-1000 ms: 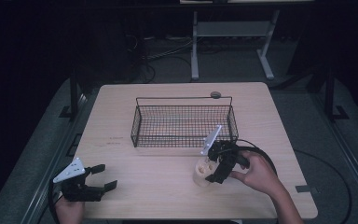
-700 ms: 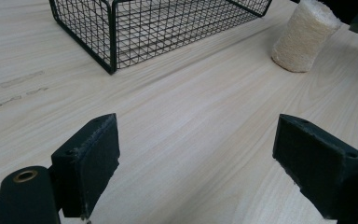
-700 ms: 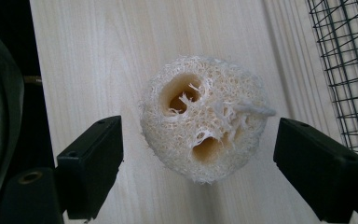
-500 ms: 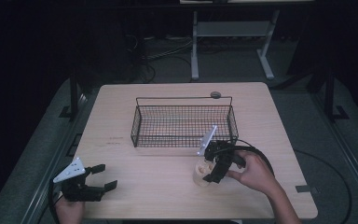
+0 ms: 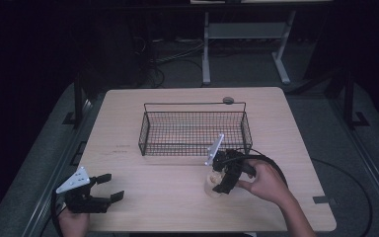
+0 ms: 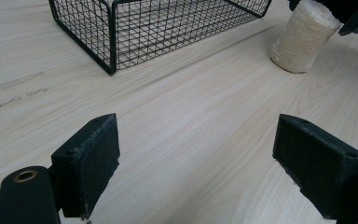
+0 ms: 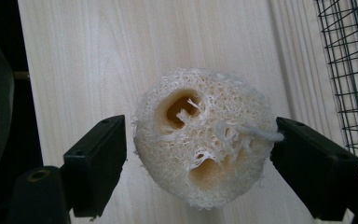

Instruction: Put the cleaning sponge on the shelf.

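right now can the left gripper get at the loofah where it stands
Probably not without a long move. The left gripper sits open at the table's near left corner, and the right gripper already straddles the loofah, its jaws closing in.

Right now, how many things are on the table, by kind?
Loofah: 1, upright, between the right tongs
Wire basket: 1
Small round disc at the table's far edge: 1
Total: 3
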Demonstrator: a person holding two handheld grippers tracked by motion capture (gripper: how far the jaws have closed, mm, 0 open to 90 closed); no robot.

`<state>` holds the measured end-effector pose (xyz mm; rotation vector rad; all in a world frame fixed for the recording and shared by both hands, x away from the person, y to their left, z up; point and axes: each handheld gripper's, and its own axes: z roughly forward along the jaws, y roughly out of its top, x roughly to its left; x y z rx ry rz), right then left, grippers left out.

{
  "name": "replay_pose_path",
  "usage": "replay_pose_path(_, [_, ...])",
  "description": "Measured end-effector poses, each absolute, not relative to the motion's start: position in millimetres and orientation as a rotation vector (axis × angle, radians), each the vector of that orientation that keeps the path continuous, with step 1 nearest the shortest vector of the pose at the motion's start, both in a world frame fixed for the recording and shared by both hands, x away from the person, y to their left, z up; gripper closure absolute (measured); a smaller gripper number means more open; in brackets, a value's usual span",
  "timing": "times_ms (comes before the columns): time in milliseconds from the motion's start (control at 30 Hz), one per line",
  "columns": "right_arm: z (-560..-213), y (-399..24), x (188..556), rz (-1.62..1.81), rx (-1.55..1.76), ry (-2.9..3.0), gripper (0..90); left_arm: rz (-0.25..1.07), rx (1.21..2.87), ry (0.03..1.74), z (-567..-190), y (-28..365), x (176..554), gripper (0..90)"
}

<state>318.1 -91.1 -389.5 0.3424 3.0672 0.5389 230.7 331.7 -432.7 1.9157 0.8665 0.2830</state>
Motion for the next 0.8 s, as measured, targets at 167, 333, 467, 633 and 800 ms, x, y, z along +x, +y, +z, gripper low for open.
replay_pose_path(167, [-390.6, -90.2, 318.9, 0.539, 0.34, 3.063, 20.3, 0.283, 1.916, 0.866, -432.7, 331.8, 230.7, 13.4])
replay_pose_path(333, [-390.8, -89.0, 317.9, 0.533, 0.335, 3.064, 22.3, 0.283, 1.916, 0.867, -432.7, 332.1, 230.9, 13.4])
replay_pose_path(467, [-390.9, -88.6, 318.0, 0.532, 0.333, 3.061, 22.9, 0.283, 1.915, 0.867, -432.6, 332.3, 230.8, 13.4])
replay_pose_path(633, [-391.2, -88.5, 318.0, 0.529, 0.323, 3.065, 27.0, 0.285, 1.915, 0.867, -432.6, 332.4, 230.8, 13.4])
replay_pose_path(800, [-390.1, -89.8, 317.9, 0.532, 0.326, 3.066, 29.1, 0.285, 1.915, 0.867, -432.6, 332.5, 230.8, 13.4])
